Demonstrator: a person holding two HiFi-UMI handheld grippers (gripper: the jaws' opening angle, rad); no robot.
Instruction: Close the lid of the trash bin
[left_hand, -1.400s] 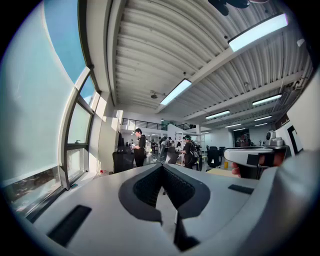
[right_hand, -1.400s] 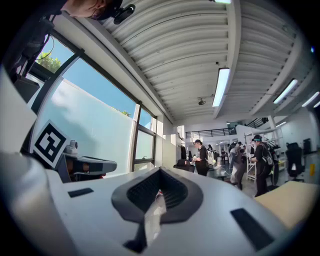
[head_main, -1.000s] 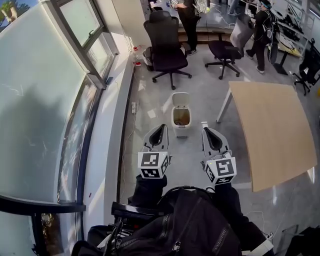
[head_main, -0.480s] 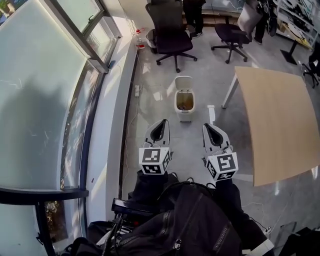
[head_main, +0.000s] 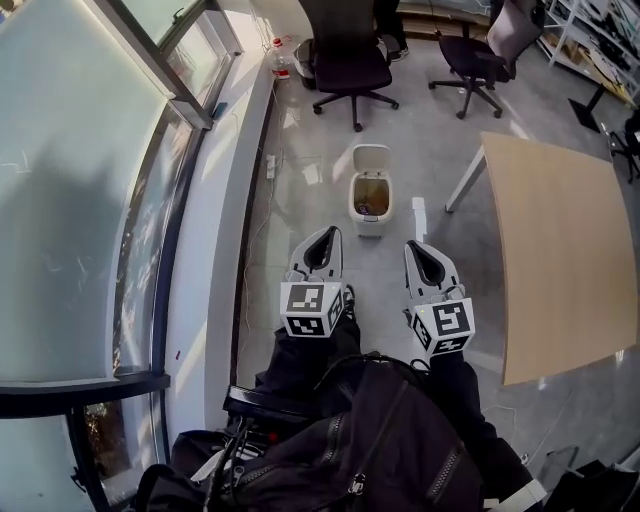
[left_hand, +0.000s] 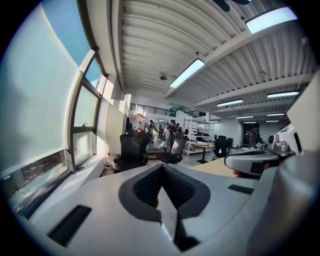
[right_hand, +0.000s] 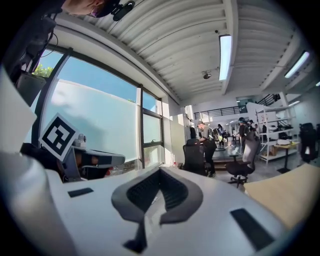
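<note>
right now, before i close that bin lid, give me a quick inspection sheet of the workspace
surface: grey floor, glossy
job's things: white trash bin, lid standing open
clutter: small white object beside the bin, unidentifiable
grippers: left hand-held gripper and right hand-held gripper both shut, empty, short of the bin
cables: power strip and cord along the window base
surroundings: wooden table right, office chairs beyond, black backpack below

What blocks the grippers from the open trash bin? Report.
Nothing visible does. Only bare floor lies between the trash bin and the left gripper and right gripper, both shut and empty. The lid stands open on the bin's far side. A small white object lies right of the bin.
</note>
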